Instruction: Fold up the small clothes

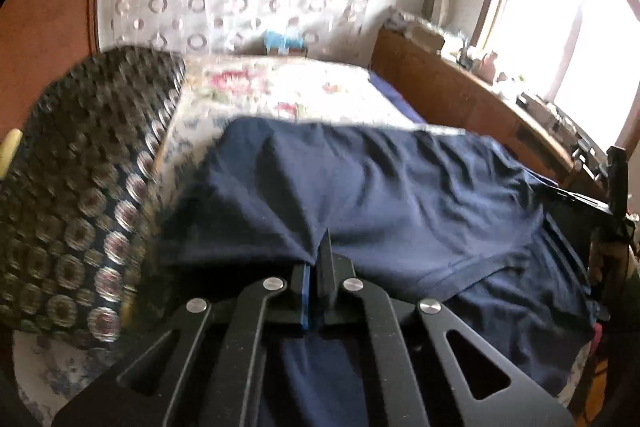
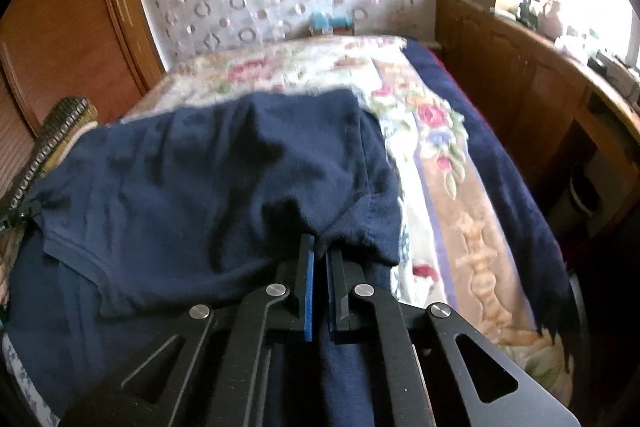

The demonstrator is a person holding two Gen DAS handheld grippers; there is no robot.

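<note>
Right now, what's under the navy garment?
The navy garment lies on a floral bedspread, visible beyond and beside it. What's directly beneath is covered. Both grippers pinch its near edge.

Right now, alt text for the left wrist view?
Left gripper, jaws shut, pinches a fold of a navy garment spread on a floral bedspread. A dark circle-patterned cushion lies left; a bright window is right.
</note>
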